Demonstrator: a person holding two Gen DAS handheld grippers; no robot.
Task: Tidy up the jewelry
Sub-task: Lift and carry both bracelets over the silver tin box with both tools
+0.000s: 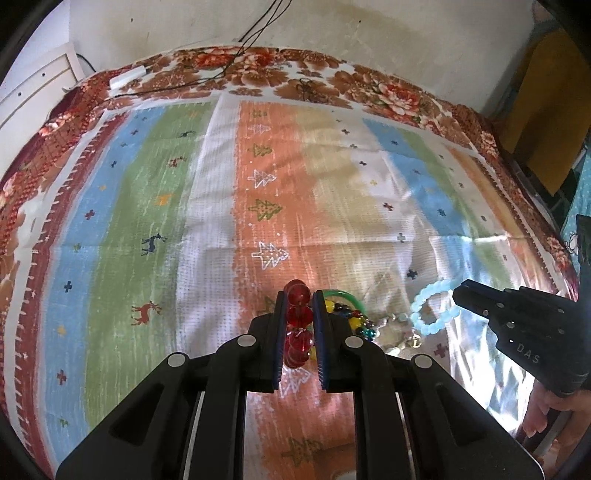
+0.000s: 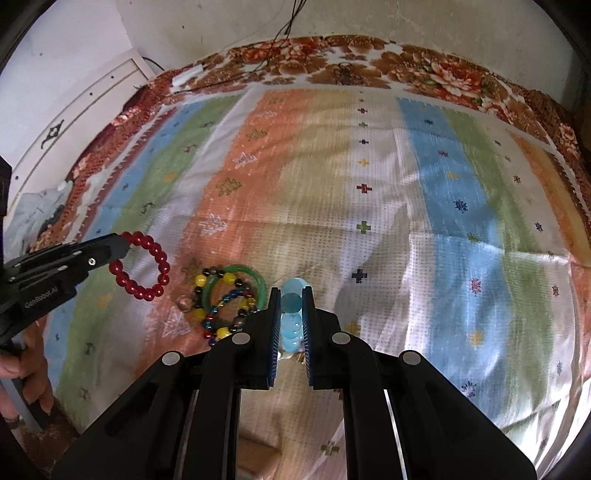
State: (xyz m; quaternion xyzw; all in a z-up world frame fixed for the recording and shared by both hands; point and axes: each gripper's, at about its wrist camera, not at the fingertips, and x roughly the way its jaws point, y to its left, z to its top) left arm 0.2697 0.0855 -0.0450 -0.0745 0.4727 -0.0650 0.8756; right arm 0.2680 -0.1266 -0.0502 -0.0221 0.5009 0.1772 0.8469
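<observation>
Left hand-held gripper is clamping a red bead bracelet, right hand-held gripper a pale blue bracelet; narrow bead grips risk slipping onto the bed.

You are looking at a striped cloth in blue, green, white and orange; under it a floral bedspread borders its far edge; beyond that stands a stained pale wall, black cables hanging down it; left of the cloth, white furniture; sunlight glares on the cloth's right side.
</observation>
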